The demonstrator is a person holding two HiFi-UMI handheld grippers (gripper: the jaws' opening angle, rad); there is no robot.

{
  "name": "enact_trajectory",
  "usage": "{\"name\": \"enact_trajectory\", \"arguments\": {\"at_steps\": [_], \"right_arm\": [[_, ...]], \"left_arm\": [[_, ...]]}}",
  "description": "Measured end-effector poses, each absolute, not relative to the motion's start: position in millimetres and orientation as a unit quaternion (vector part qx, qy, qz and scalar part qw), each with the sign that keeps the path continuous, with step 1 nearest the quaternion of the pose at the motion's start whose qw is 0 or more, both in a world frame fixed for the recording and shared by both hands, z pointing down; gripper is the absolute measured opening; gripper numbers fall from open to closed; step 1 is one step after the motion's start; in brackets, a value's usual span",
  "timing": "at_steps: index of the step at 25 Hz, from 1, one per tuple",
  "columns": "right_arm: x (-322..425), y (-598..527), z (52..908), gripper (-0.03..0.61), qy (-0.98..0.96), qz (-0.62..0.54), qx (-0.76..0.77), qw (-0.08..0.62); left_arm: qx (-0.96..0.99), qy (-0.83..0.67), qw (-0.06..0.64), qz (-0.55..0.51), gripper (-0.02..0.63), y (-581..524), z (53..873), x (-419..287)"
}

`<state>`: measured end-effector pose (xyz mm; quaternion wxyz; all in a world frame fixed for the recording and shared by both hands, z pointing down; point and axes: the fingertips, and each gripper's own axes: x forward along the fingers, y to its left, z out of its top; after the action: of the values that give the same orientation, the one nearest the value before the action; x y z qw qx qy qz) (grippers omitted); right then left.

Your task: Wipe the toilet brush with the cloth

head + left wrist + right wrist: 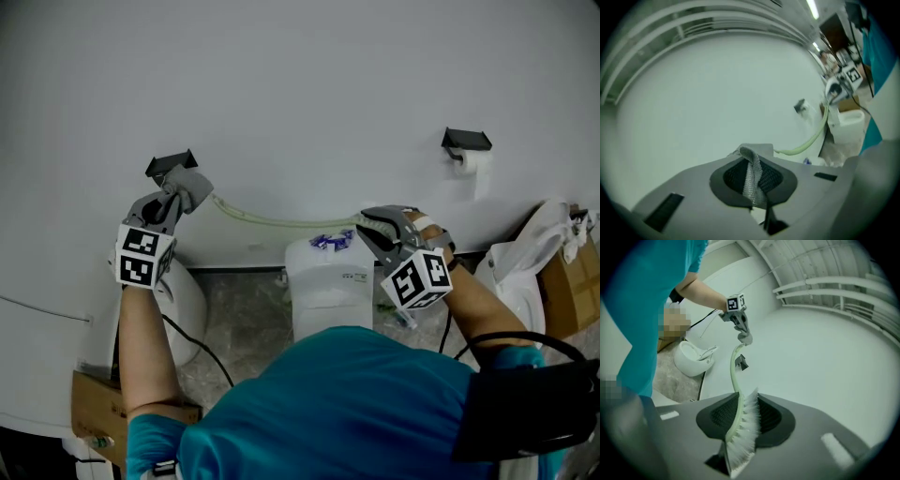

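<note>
While the right gripper is clamping its jaws on the white bristle head of the toilet brush, the left gripper is holding a grey cloth, with both pads squeezing a fold of it so a strip is sticking up out of the tips. The brush is basically hanging in the air between the two grippers: its long pale green handle is curving from the right gripper's jaws across the white wall over to the left one. The cloth is sitting right at the far end of that handle, and honestly it's hard to say whether it's actually touching the tip or just beside it. Both grippers are being held up in front of the wall, the left one just under a small black bracket. Below the handle, a white toilet tank is standing against the wall with some small blue bits lying on its lid. Off to the right, a toilet paper roll is hanging from another black holder. The person, in a teal shirt, is leaning in over the whole thing.
</note>
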<state>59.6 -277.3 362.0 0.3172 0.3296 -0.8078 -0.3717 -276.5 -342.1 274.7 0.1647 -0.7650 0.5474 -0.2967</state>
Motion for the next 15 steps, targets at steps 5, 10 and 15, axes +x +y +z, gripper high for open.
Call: {"name": "enact_trajectory", "arguments": {"at_steps": [5, 10, 15], "right_arm": [[91.4, -289.1, 383.4, 0.100, -0.857, -0.231, 0.365, 0.280], [125.7, -299.1, 405.1, 0.100, -0.881, -0.104, 0.399, 0.230], [153.6, -303.9, 412.1, 0.101, -0.893, 0.004, 0.423, 0.155]], "left_arm": [[-0.834, 0.531, 0.054, -0.137, 0.021, -309.4, 327.4, -268.1], [-0.845, 0.521, -0.116, 0.000, 0.021, -295.0, 412.5, -257.4], [-0.847, 0.478, -0.221, 0.070, 0.021, -275.7, 464.7, -233.9]]}}
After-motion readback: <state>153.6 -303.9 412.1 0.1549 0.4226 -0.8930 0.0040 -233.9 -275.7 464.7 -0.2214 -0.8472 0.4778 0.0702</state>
